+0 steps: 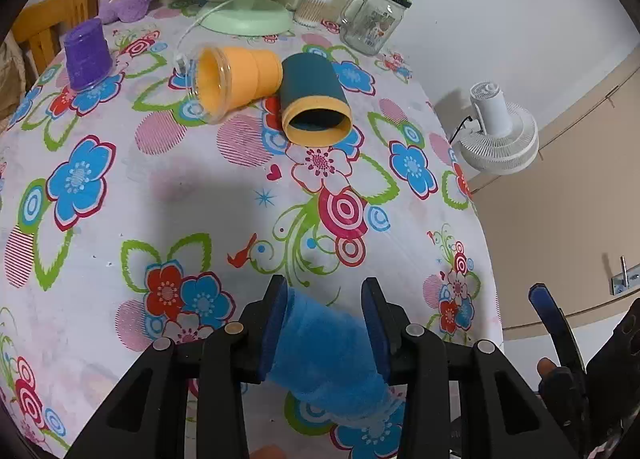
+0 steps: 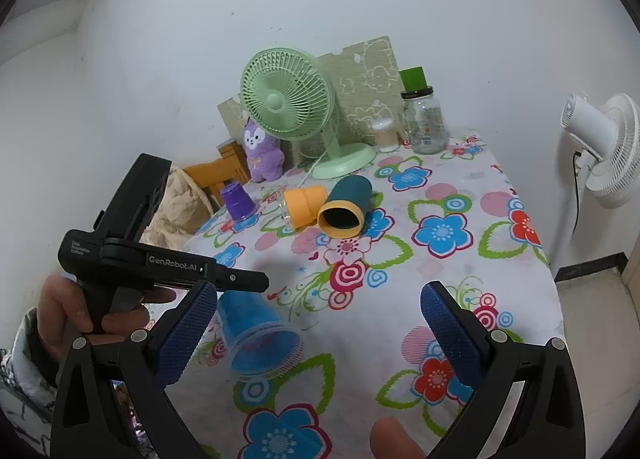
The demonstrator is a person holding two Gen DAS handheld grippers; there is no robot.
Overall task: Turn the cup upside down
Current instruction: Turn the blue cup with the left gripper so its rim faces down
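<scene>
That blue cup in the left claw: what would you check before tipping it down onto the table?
1. Left gripper shut on the blue cup: ok.
2. Cup mouth facing down: not ok, tilted, rim angled sideways.
3. Tablecloth beneath the cup free of objects: ok.
4. Right gripper open, clear of the cup: ok.
5. Orange cup and teal cup far off: ok.
6. Cup touching the table: cannot tell.

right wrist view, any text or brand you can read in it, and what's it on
"GenRobot.AI": white print on the side of the left gripper, whose fingers grip the blue cup.
Small white lines on the gripper's rear block: too small to read.
Printed label on the glass jar: too blurred to read.
</scene>
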